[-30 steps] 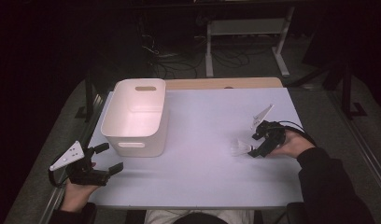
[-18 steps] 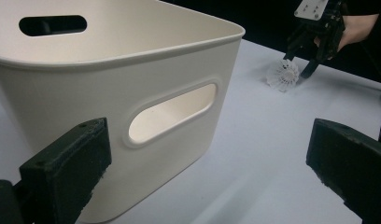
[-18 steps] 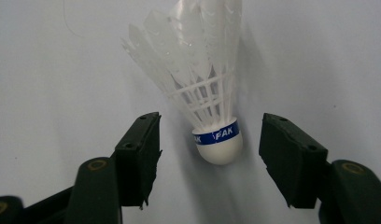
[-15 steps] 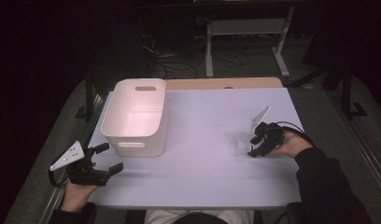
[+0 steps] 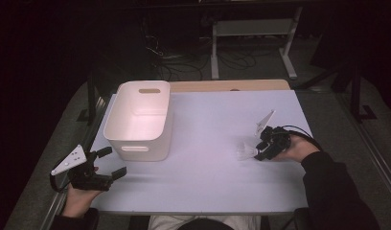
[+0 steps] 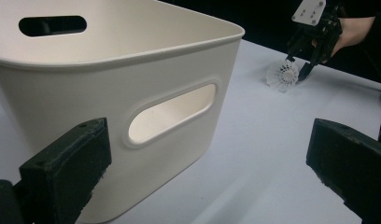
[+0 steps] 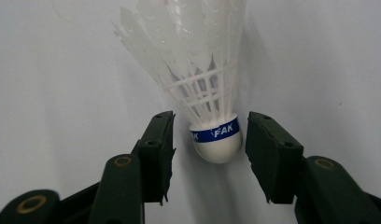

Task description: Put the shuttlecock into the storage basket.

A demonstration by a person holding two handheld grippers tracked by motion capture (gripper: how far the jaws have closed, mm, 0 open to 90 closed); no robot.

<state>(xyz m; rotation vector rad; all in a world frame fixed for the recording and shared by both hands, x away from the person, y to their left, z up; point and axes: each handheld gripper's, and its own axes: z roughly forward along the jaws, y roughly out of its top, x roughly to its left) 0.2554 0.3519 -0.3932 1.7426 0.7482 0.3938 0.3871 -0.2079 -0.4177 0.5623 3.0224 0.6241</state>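
The right tongs, jaws just closing, flank the shuttlecock's cork at frame centre without touching. The round cork could squirt out. The left tongs gape empty at lower left.

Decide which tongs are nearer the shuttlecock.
Right. The right tongs bracket the shuttlecock at its cork, jaws closing but not yet touching. The left tongs sit across the table, beside the bin.

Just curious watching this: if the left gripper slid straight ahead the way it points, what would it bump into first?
Most likely the white bin: it stands right ahead of the open left gripper, nearer one jaw. How close is hard to judge.
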